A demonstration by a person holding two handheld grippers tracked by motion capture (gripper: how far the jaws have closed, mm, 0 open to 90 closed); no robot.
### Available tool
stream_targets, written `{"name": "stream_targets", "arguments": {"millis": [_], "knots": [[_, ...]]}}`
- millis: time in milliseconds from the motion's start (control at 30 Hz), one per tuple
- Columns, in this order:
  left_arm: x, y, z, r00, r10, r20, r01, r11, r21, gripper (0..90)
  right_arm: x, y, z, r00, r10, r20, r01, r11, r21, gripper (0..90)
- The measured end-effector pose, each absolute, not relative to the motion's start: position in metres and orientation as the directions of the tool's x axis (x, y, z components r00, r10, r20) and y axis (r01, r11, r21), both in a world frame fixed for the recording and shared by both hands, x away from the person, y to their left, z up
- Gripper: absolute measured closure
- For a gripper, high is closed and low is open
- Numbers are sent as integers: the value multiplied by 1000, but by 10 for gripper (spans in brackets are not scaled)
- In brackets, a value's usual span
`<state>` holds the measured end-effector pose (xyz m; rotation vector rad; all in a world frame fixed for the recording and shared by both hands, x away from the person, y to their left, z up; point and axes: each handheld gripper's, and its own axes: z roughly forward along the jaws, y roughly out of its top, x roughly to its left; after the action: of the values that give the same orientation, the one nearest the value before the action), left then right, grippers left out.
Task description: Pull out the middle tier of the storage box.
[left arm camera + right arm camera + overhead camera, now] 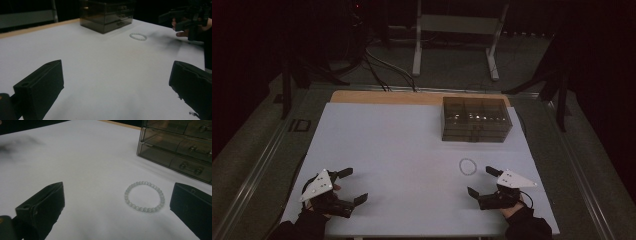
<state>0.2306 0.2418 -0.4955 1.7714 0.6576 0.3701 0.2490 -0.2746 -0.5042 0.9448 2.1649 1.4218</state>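
The right claw [480, 181] gapes wide, holding nothing. A bead bracelet [144, 196] lies flat on the table [402, 145] just ahead of it. The left claw [351, 185] is wide too.

Bracelet [144, 196]: you see pale, whitish-grey beads, all one shade.
Drawer box [476, 119]: you see smoky, dark see-through walls with pale metal handles.
Table [402, 145]: you work on a plain white top; the far edge shows a light wood strip.
Left gripper [350, 186]: your black jaws, with a pale grey plate on top.
Right gripper [479, 181]: black jaws again, the same grey plate.
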Motion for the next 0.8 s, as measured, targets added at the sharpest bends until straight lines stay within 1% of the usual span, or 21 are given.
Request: {"name": "stream_targets", "arguments": {"millis": [300,400,533,800], "knots": [[232,240,-498,798,597,-83,258,-213,942,11,249,-274,-505,-703,710,44,328,270,905,0],[232,240,-498,796,600,-85,260,-211,942,11,248,-273,-505,-711,702,50,332,272,903,0],[231,241,-497,794,602,-83,257,-209,943,11,246,-269,-506,-734,678,31,315,299,901,0],[232,240,-499,798,596,-87,268,-221,938,11,247,-266,-505,-756,653,44,311,299,902,0]]}}
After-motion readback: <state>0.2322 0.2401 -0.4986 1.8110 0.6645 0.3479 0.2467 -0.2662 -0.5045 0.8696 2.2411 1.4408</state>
